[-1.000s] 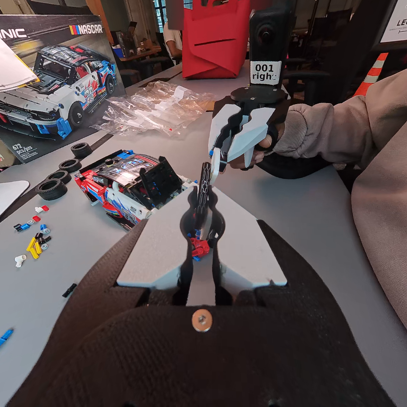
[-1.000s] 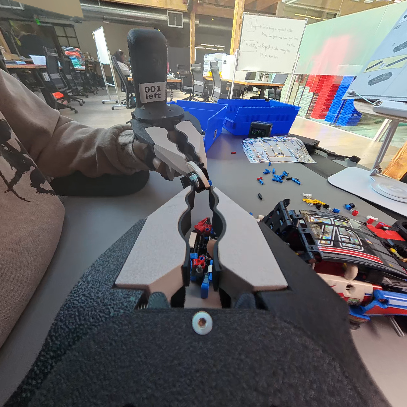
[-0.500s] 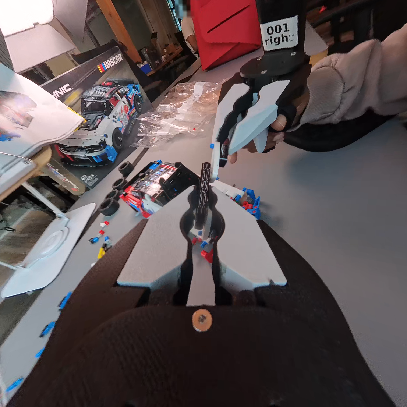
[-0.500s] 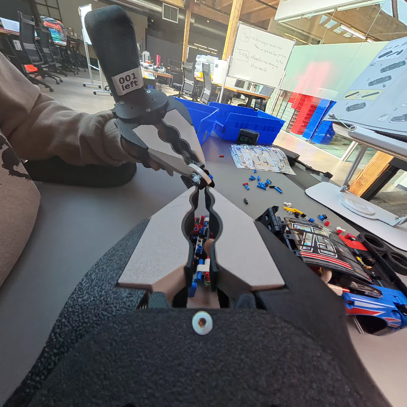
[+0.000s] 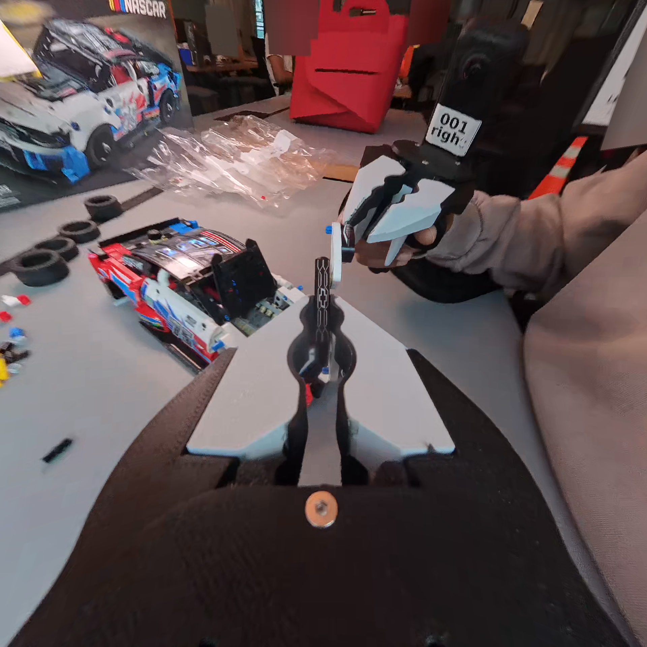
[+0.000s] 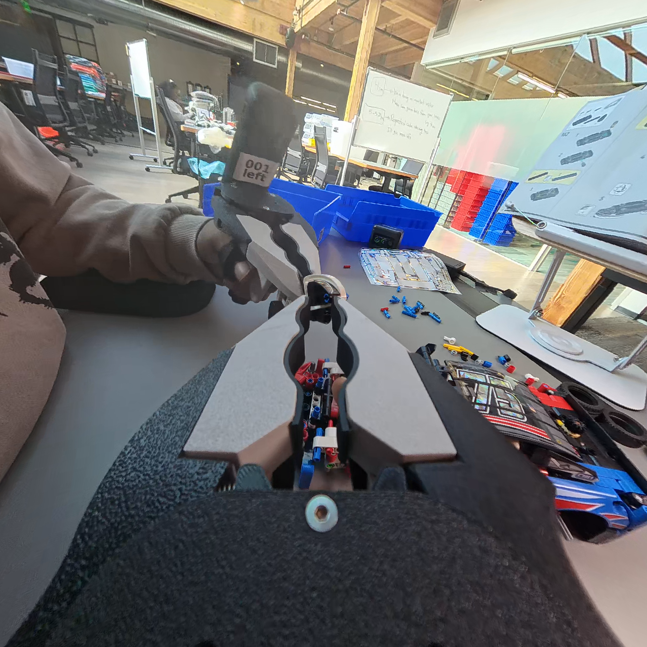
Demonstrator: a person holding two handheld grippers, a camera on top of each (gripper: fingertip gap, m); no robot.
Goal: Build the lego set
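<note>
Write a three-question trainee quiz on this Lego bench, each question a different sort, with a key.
1. True or false: the left hand-held gripper is shut on a black patterned piece.
2. Multiple choice: the loose black tyres lie (A) on the grey table beside the Lego car, (B) fitted on the car, (C) inside a blue bin.
3. Fill in: the right hand-held gripper pinches a flat ____ piece.

Key: 1 true; 2 A; 3 white.
</note>
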